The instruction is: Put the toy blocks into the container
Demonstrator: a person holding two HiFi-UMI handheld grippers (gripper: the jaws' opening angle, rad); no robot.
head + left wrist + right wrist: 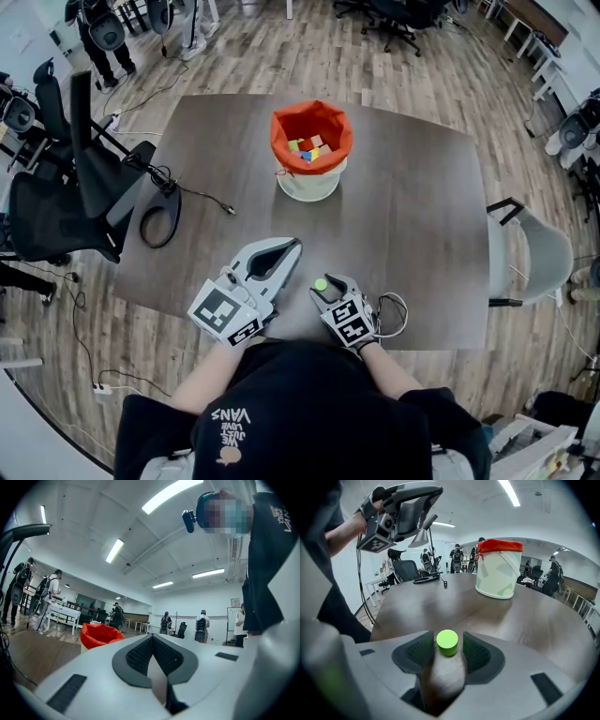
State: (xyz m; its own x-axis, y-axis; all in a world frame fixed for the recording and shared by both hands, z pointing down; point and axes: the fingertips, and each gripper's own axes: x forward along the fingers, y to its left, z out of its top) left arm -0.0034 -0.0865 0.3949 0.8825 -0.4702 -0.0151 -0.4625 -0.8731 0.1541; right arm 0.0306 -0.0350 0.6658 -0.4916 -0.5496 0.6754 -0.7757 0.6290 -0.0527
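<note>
Right now the R tool (324, 292) is sitting low over the near edge of the worktop (412, 216), jaws spread wide. The green cylinder block (447, 641) is standing upright btwn the pads, w/ a slim gap showing each side, so nothing's pinched yet. The L tool (152, 638) is idling just beside it, held level, jaws pressed together and empty. The container (309, 186) is waiting well apart, across the worktop, w/ an orange liner (281, 131) folded over its rim and other blocks (307, 147) lying inside. A cable (159, 221) is trailing on the far-left side, out of the way. Main risk, as I'm judging it: the block's round, so a squeeze that's landing off-centre could be squirting it out forward or tipping it. It could then be rolling off the near edge, as it's that close. A pinch too high on the block could let it slip during the long carry. At the drop, a low approach could be catching the liner and nudging the light-looking container.
</note>
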